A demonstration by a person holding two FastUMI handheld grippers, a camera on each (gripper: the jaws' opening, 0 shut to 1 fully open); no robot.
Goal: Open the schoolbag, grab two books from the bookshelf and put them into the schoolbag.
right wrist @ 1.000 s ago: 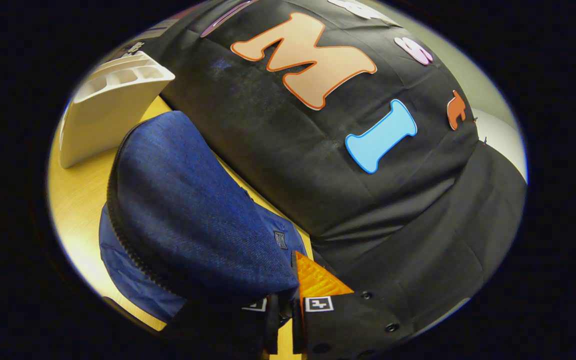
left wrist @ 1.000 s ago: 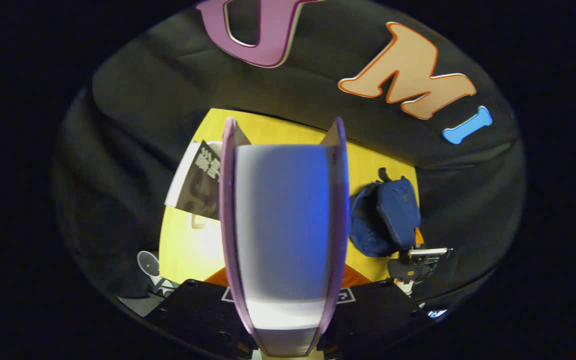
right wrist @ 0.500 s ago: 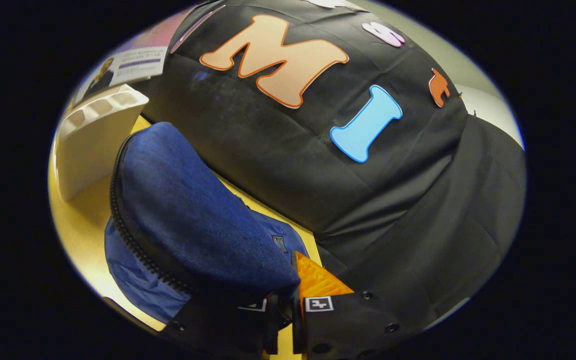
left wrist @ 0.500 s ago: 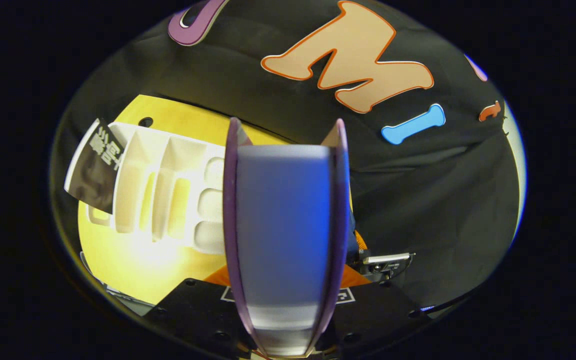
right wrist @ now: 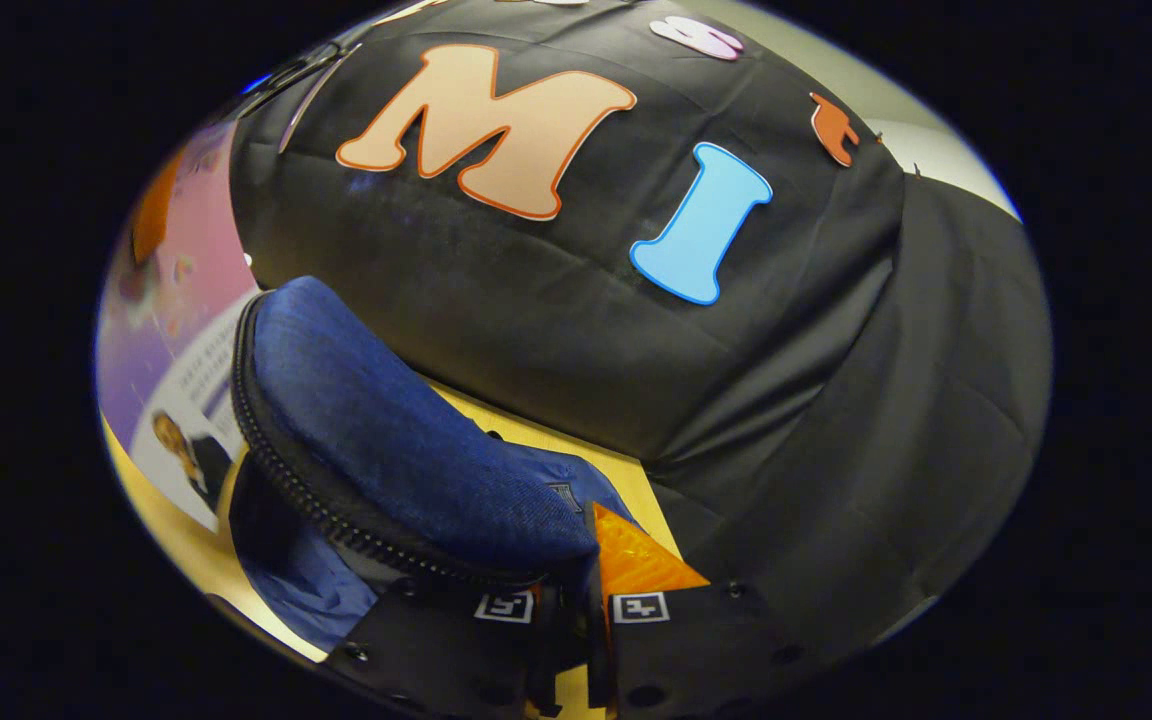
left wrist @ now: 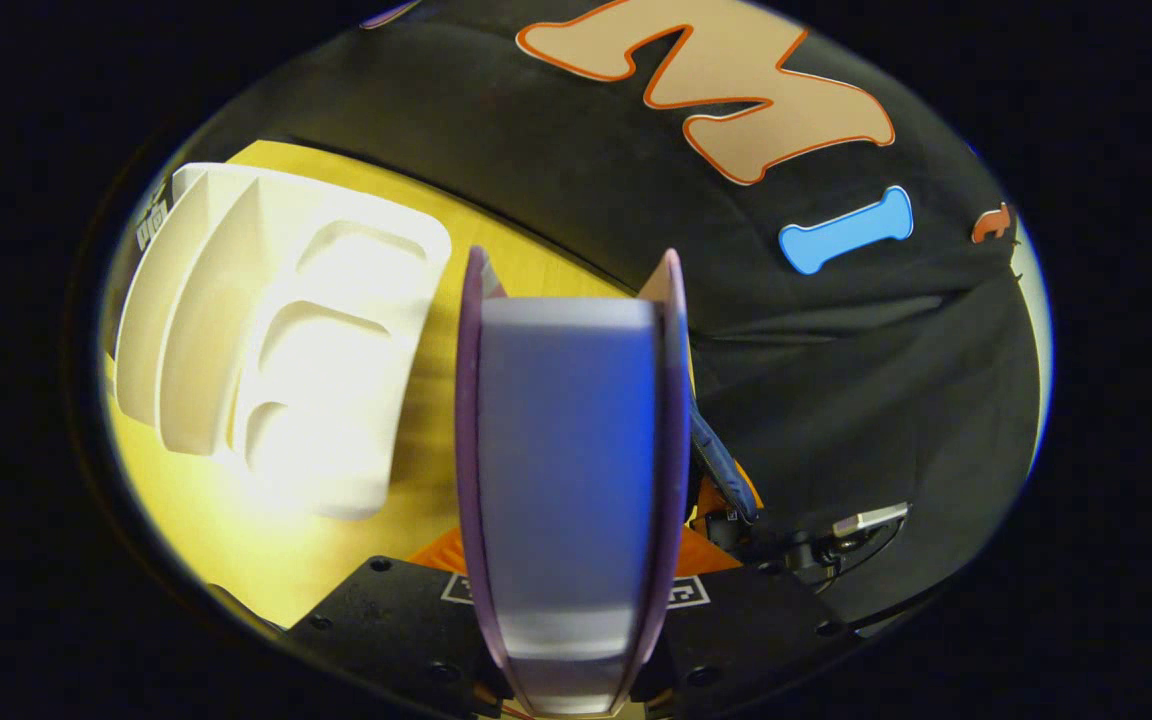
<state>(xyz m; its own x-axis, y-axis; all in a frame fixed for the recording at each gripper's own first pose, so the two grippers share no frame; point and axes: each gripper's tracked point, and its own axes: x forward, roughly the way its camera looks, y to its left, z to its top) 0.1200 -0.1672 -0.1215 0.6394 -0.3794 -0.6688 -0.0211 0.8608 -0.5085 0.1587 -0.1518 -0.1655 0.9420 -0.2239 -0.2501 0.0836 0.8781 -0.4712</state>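
Observation:
My left gripper (left wrist: 570, 565) is shut on a purple-covered book (left wrist: 566, 470), held upright with its page edges toward the camera. The same book (right wrist: 176, 340) shows its pink cover at the left of the right gripper view, close beside the blue schoolbag (right wrist: 386, 440). My right gripper (right wrist: 571, 595) is shut on the schoolbag's flap and holds it lifted, so the dark opening (right wrist: 261, 505) under the zip shows. A strip of the schoolbag (left wrist: 721, 470) appears just right of the held book. The white bookshelf (left wrist: 276, 360) stands to the left.
The yellow table (left wrist: 236, 540) carries the bookshelf and the schoolbag, with the black cloth wall close behind both. A dark book's corner (left wrist: 151, 222) peeks out at the bookshelf's far left end. The right gripper's body (left wrist: 836, 530) sits low right in the left gripper view.
My left gripper has carried the book down and toward the schoolbag; the book now covers the bookshelf in the right gripper view. The right gripper has lifted the flap a little more.

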